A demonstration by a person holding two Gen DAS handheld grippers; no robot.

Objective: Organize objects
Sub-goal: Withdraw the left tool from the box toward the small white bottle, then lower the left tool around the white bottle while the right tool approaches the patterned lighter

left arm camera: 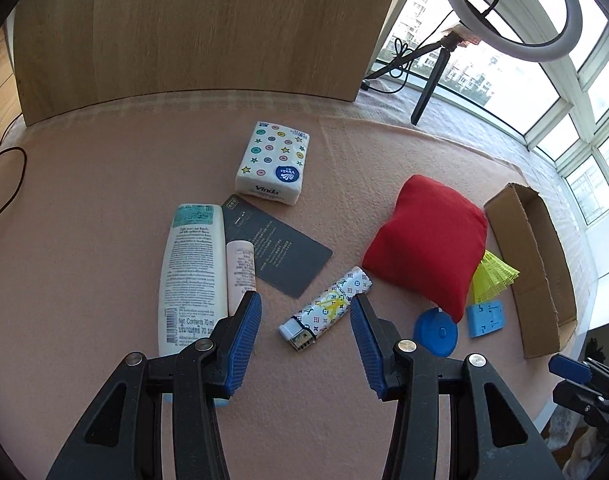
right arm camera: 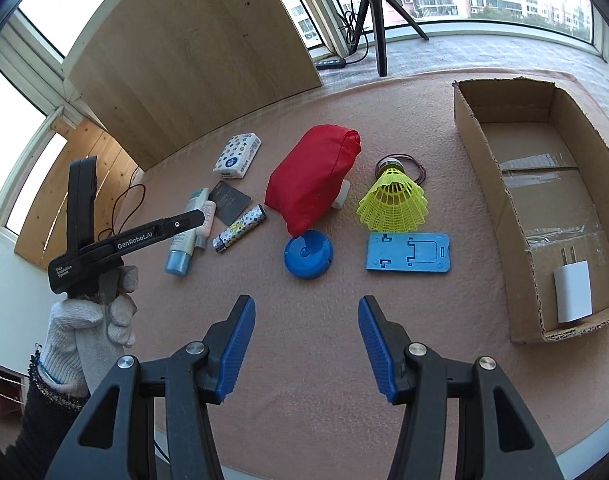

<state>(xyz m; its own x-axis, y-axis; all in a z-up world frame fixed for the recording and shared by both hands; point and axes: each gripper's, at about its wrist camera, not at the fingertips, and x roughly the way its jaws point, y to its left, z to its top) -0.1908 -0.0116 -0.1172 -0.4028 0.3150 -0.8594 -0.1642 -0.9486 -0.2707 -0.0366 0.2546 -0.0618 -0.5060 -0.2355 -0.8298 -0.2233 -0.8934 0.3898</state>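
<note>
Two tubes (left arm camera: pixel 192 276), one lighter (left arm camera: pixel 326 310) and one red pouch (left arm camera: pixel 426 246) are laid on the tabletop (left arm camera: pixel 104 184); the lighter is framed between the left gripper (left arm camera: pixel 304 320) jaws, held apart. The right gripper (right arm camera: pixel 306 324) jaws are likewise spread, empty.

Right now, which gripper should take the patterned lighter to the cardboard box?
Left, probably. The left gripper is open with the lighter lying between its fingertips. The right gripper is open too, nearer the cardboard box, but the lighter lies far to its left.
</note>
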